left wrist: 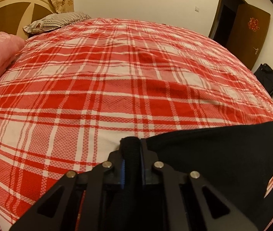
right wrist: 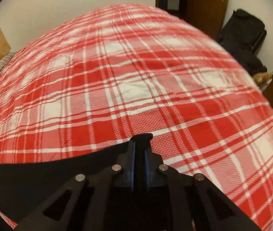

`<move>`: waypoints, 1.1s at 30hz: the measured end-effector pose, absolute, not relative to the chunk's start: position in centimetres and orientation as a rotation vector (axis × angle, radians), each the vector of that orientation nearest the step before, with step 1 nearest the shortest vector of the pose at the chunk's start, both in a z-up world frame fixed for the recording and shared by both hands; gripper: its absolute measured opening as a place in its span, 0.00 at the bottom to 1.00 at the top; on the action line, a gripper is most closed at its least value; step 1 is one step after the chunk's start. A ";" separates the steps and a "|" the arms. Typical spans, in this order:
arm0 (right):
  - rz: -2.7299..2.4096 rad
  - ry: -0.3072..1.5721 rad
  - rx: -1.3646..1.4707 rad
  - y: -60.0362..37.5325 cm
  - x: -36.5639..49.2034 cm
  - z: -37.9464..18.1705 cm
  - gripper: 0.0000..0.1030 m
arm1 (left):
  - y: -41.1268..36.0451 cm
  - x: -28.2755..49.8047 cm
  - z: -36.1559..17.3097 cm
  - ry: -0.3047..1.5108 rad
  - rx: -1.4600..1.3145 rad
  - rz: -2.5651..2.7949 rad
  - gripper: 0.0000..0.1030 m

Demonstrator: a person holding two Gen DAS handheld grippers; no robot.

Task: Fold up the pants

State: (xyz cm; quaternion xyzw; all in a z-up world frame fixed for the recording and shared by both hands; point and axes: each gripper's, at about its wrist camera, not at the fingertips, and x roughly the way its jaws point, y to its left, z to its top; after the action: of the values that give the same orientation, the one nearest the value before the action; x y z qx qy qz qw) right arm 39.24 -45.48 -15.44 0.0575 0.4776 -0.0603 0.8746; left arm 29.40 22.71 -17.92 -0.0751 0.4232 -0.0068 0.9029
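I have the left gripper [left wrist: 131,144] clamped on a bunched edge of the pants [left wrist: 213,154], and the right gripper [right wrist: 140,140] pinches their other end. My worry is a thin bite on the right: one layer could slide out when I lift, dropping that corner. The pants are plain black, stretched fairly taut between my grippers, low over the near edge of the plaid bed [left wrist: 117,67].

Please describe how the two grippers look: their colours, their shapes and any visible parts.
Both look alike. The left gripper and the right gripper are made of black angular links with triangular cut-outs, joined by round silver pins. Each has two narrow black fingers with blue strips along the inner faces. No cables, markings, hands or sleeves are visible.
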 end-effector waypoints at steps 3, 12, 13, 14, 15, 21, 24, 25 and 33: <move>-0.119 0.935 0.101 -45.3 37.7 -13.4 0.08 | 22.8 28.9 -17.1 0.844 -0.168 -0.022 0.11; -0.089 0.776 0.064 -45.7 31.4 -9.0 0.07 | 23.1 26.3 -13.7 0.738 -0.180 -0.053 0.11; -0.086 0.763 0.063 -45.7 30.8 -8.8 0.07 | 23.0 26.1 -13.5 0.731 -0.179 -0.057 0.11; -0.083 0.750 0.064 -45.8 30.1 -8.7 0.07 | 23.0 25.7 -13.2 0.717 -0.183 -0.066 0.11; -0.079 0.736 0.065 -45.9 29.3 -8.6 0.07 | 23.0 25.4 -13.0 0.709 -0.185 -0.069 0.11; -0.075 0.660 0.078 -46.4 24.8 -8.2 0.06 | 23.4 22.8 -11.6 0.639 -0.198 -0.105 0.11; -0.075 0.633 0.095 -46.8 22.9 -8.3 0.06 | 23.5 21.7 -11.4 0.620 -0.194 -0.120 0.11; -0.076 0.624 0.105 -47.0 22.2 -8.3 0.06 | 23.6 21.3 -11.3 0.614 -0.197 -0.128 0.11; -0.083 0.564 0.148 -47.9 16.5 -8.3 0.06 | 23.8 17.2 -11.1 0.540 -0.195 -0.205 0.11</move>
State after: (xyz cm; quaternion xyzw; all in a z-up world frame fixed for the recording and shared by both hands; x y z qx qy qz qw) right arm 16.54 -47.94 -8.31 0.0729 0.2780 -0.0407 0.9569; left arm 17.16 23.78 -11.13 -0.0959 0.2658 -0.1011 0.9539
